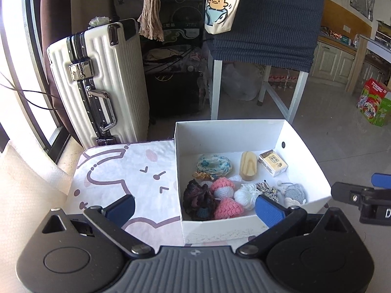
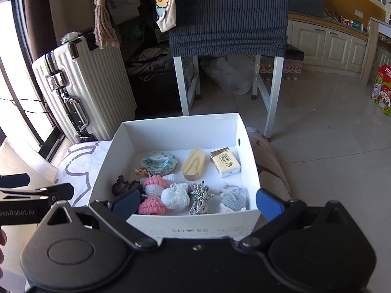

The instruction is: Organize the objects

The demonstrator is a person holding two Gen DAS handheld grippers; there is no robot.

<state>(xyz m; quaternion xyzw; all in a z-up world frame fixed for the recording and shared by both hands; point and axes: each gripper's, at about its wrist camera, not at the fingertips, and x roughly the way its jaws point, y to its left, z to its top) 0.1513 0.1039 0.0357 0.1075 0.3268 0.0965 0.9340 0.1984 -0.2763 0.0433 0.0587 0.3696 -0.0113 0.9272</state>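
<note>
Both your left gripper [image 1: 195, 208] and right gripper [image 2: 198, 201] stand spread, seemingly empty, above the white box [image 2: 195, 131] of trinkets.

The left gripper [image 2: 14, 188] reads "GenRobot.AI"; the white box [image 2: 190, 230] front reads "SHOES".

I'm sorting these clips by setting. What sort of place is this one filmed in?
Most likely a lived-in home, an open room beside a kitchen. A white hard-shell suitcase stands by the window, cream kitchen cabinets line the far wall, and a white shoebox of crocheted trinkets sits on a cartoon-print cloth.
</note>
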